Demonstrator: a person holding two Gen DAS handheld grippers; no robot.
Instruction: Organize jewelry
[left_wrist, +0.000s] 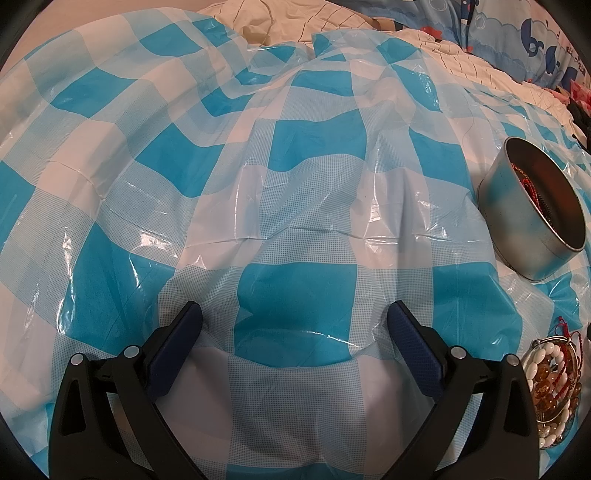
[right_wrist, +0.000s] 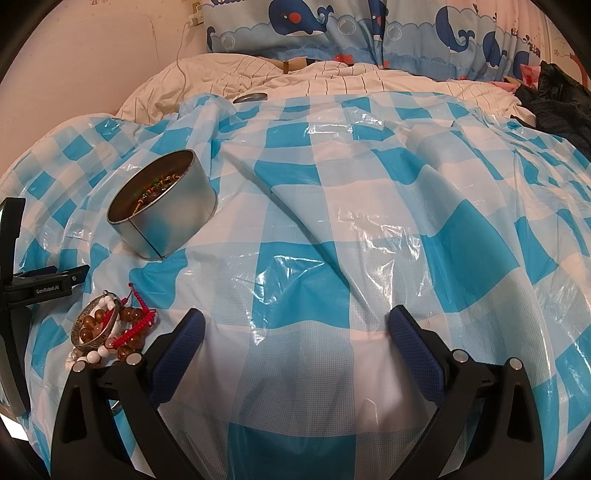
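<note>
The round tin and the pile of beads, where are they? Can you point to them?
round tin (right_wrist: 173, 218): right wrist view, on its shiny outer wall.
pile of beads (right_wrist: 110, 328): right wrist view, on the amber beads in the middle.
round tin (left_wrist: 517, 206): left wrist view, outer wall.

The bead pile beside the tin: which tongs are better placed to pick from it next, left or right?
Probably the right tongs: the bead pile lies just beside their left finger. Both are open and empty, but for the left tongs it sits at the view's far edge.

Blue-and-white checks everywhere

Plastic sheet (right_wrist: 332, 229) is turquoise and white gingham, tin (right_wrist: 173, 218) plain silver — beads (right_wrist: 110, 328) amber, white and red; pillow (right_wrist: 332, 29) light blue with navy whales; bedding (right_wrist: 332, 79) cream, thin dark stripes.
</note>
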